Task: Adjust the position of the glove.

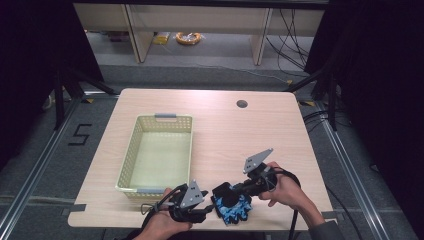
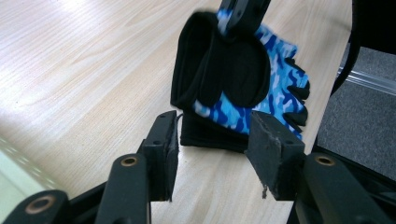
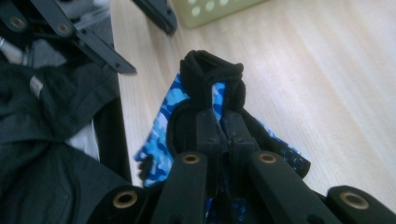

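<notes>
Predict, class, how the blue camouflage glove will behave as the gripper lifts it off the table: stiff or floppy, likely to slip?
Probably floppy: the glove folds and bunches where the right gripper pinches its black cuff, so its fingers should dangle. Likely light, being thin fabric. Slipping seems unlikely, since the cloth is squeezed tight between shut jaws.

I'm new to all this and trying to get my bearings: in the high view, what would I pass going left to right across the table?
Pale yellow basket → left claw → blue camouflage glove → right claw, shut on the glove, and the hand that holds it.
</notes>
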The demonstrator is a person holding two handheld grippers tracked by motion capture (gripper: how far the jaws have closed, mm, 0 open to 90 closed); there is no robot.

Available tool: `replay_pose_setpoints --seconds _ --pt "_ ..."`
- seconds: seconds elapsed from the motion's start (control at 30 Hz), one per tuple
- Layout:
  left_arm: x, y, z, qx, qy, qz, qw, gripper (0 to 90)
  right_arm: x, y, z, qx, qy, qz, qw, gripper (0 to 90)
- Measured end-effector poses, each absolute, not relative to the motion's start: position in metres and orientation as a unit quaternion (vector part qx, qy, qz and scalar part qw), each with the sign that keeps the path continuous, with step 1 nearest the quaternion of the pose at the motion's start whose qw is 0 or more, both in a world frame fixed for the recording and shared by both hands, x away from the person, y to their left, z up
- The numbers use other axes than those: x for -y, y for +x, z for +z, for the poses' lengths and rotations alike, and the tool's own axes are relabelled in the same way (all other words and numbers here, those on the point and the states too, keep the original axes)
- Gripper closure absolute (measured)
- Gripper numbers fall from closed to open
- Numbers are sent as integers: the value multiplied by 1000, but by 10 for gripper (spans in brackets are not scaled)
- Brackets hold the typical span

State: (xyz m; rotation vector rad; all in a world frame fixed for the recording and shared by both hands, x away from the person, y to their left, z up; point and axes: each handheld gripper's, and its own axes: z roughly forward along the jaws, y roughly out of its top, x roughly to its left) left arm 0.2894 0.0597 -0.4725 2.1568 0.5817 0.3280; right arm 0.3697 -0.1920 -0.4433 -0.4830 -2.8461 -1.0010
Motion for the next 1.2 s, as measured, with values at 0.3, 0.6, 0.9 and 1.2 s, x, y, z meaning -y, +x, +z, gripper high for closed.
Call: replay_pose_setpoints --seconds 0.3,0.6,0.9,1.2 --pt "-57 295 -477 -241 868 127 415 492 182 390 -473 944 -146 -291 55 800" --pt "-45 304 -477 -245 869 122 412 494 196 363 -456 907 -255 -333 -19 580" --pt "-31 314 -477 -244 876 114 401 538 236 301 -473 868 -345 -351 -68 636" --pt "-25 323 -481 -232 884 106 391 582 231 292 -490 879 -341 -326 -69 677"
